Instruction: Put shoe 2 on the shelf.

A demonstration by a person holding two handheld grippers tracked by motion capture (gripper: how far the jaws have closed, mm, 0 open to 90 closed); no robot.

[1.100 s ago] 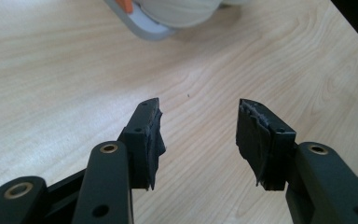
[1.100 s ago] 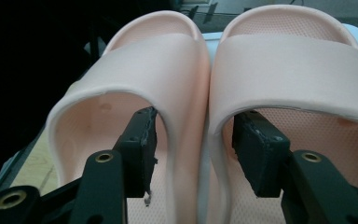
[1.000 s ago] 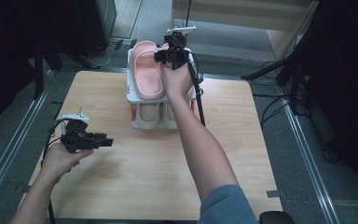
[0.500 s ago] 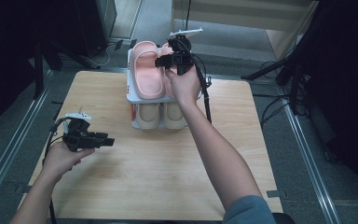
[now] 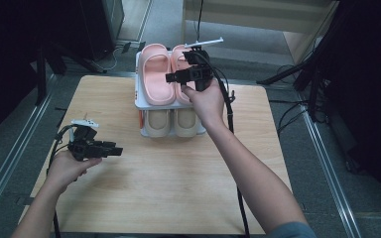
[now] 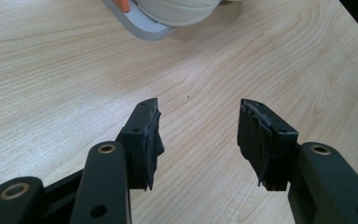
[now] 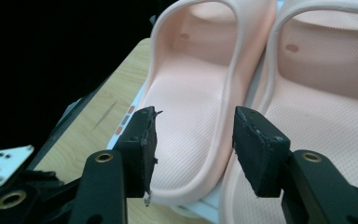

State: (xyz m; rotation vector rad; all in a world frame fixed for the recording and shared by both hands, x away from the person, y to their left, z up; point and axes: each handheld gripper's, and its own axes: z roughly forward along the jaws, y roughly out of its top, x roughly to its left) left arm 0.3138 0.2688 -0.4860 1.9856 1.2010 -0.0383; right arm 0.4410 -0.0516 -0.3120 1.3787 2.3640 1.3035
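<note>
Right gripper [image 7: 193, 140]: mine, jaws apart, holding nothing, over the heel of a pink slipper.
Pink slippers [image 7: 200, 116]: two, soft ribbed foam, side by side on the rack's [image 5: 141, 101] top shelf.
Beige slippers [image 5: 171, 121]: two, below.
Left gripper [image 6: 198, 135]: wide, empty, above the pale wooden table [image 6: 74, 84].
Room: dark, grey floor.

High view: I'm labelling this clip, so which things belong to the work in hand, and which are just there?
In the job:
- right gripper, open over the pink slippers
- white two-tier rack holding them

Just there:
- beige slippers on the lower tier
- left gripper, open, off to the side
- wooden table
</note>
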